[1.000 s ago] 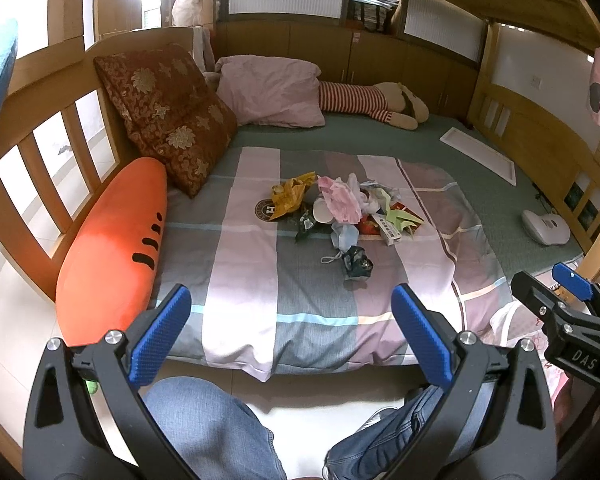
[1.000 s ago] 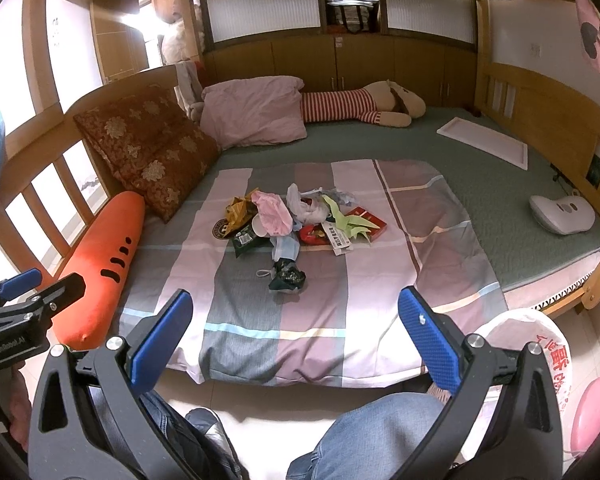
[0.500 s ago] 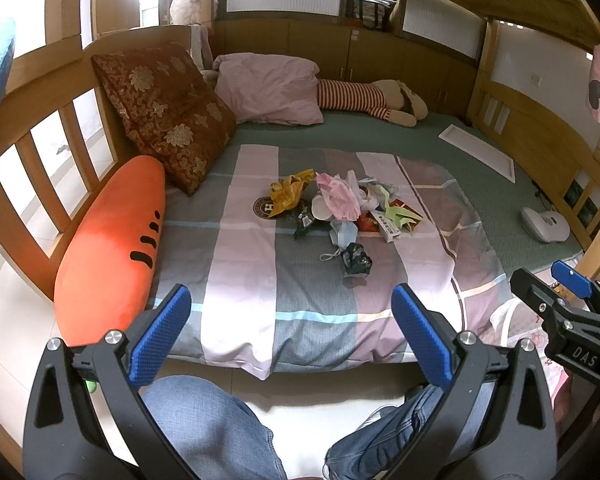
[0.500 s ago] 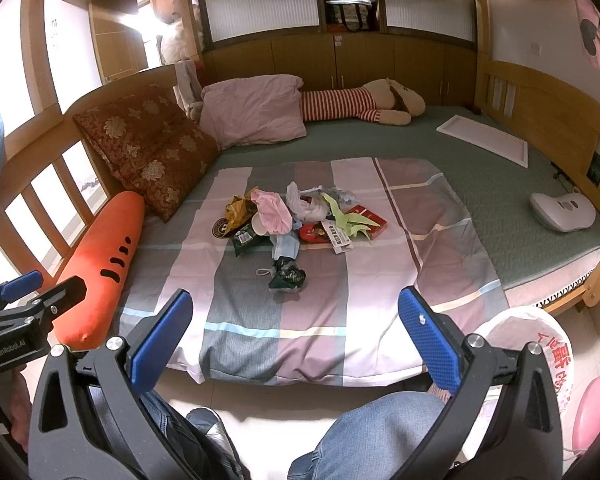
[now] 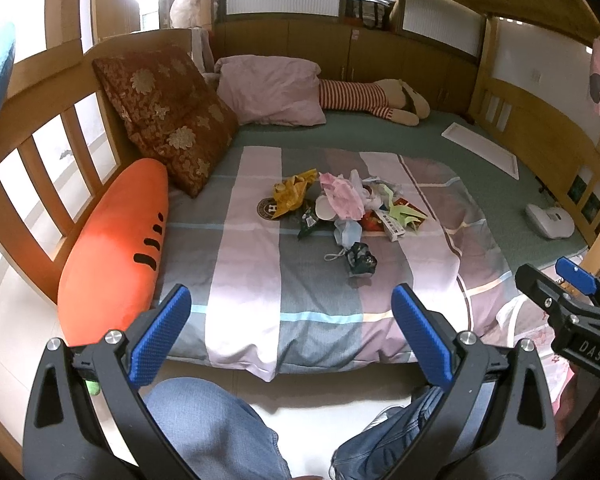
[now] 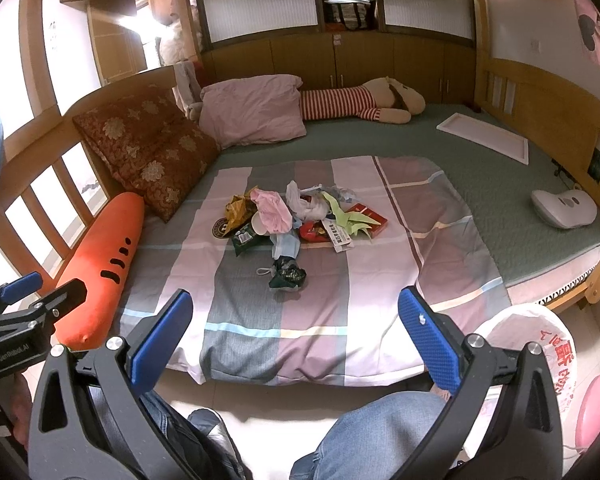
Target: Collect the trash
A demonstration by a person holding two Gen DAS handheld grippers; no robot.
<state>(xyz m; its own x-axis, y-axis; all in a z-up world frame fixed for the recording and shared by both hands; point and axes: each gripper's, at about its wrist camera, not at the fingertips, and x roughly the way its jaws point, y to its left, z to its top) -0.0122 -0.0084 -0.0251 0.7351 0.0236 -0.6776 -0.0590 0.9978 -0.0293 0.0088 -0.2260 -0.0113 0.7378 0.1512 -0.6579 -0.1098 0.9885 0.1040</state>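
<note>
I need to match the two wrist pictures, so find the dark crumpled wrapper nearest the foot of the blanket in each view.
Left wrist: the dark crumpled wrapper lies right of centre, just below the trash pile, above the open left gripper.
Right wrist: the wrapper lies near centre, below the pile, above the open right gripper.
Shared landmark: the orange carrot pillow along the bed's left rail.

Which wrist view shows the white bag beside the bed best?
The right wrist view: the white bag shows its open rim and red print beside the bed's corner. In the left wrist view, it is a sliver, mostly hidden behind the right gripper.
</note>
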